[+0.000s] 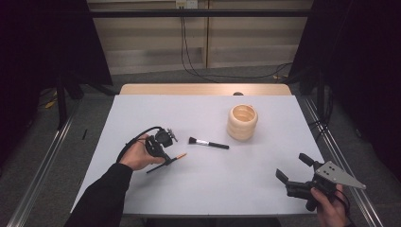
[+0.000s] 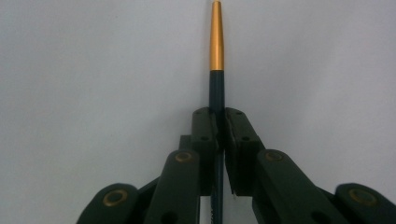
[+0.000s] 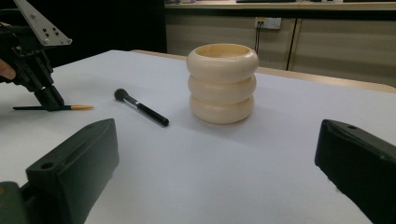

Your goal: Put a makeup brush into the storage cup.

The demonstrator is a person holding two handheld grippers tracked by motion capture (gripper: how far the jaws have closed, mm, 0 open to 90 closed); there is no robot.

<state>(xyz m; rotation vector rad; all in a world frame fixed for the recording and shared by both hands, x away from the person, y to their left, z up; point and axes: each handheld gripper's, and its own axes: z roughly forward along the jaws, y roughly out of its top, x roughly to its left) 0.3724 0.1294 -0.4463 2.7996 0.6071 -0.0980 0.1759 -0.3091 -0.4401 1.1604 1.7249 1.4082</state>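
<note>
Near the left edge of the worktop [image 1: 142, 198], the left gripper [image 2: 220, 122] has its jaws clenched on a thin black pencil-like stick with a gold cap [image 2: 216, 88], perhaps a cosmetic pencil, which lies flat on the white surface. The pads grasp it on the dark shaft, behind the gold part, so the long tail sticks out on the other side. I judge that this is the main risk: the stick is thin, round and smooth, and when it is lifted the longer end may pull it down, so it can turn between the pads or slip out. The ribbed cream wooden cup [image 1: 242, 122] stands well apart, toward the far right corner, and its mouth is narrow; if the stick arrives tilted, its tip may strike the rim and push the cup. A black makeup brush [image 1: 208, 143] lies between the stick and the cup, so a low path could sweep it away. At the near right corner the right gripper [image 1: 294, 169] hovers with its jaws released and wide, grasping nothing.
</note>
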